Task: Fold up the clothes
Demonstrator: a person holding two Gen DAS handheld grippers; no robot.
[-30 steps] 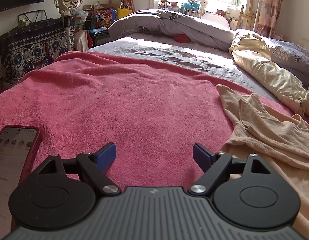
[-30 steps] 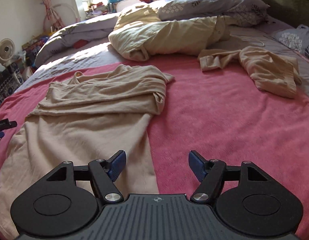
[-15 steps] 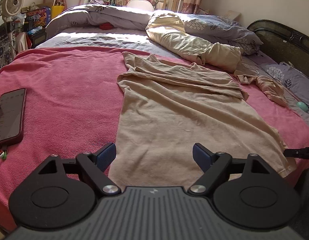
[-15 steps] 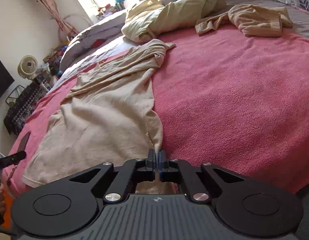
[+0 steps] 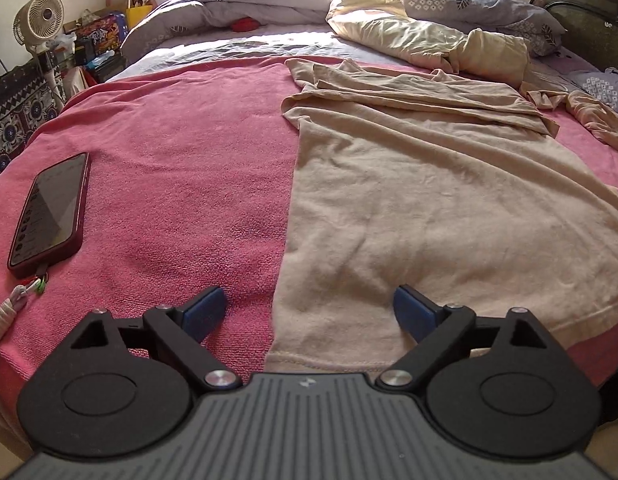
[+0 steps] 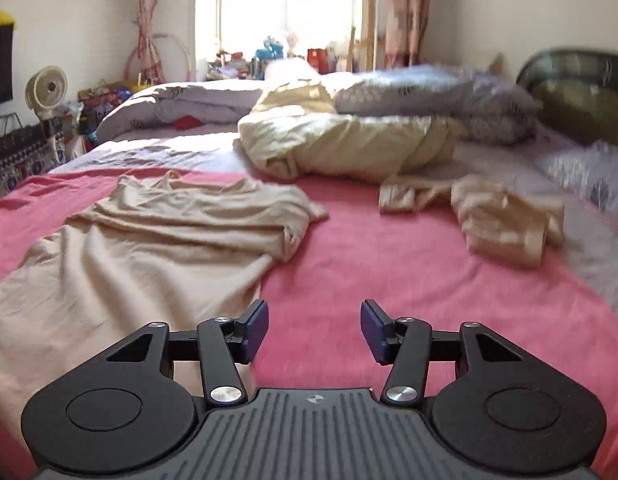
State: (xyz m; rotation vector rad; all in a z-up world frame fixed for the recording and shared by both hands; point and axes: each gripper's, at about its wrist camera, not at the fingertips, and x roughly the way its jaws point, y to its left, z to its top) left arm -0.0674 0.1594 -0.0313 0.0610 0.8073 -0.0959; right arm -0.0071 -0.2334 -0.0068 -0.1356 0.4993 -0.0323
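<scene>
A beige garment [image 5: 421, 200] lies spread lengthwise on the pink blanket [image 5: 181, 152], its hem at the near edge and its top part folded across at the far end. My left gripper [image 5: 309, 312] is open, straddling the hem's left corner. In the right wrist view the same garment [image 6: 149, 248] lies at the left. My right gripper [image 6: 313, 328] is open and empty over the pink blanket [image 6: 389, 280], just right of the garment's edge. A second crumpled beige garment [image 6: 501, 216] lies farther right.
A phone in a dark red case [image 5: 49, 216] lies on the blanket at the left, with a cord at its near end. A cream duvet [image 5: 421, 44] and grey bedding are piled at the far side. A fan [image 5: 37, 24] and clutter stand beyond the bed's left side.
My right gripper was shut on the garment's edge half a second ago; it has let go, opened and swung right. My left gripper moved closer to the hem's left corner.
</scene>
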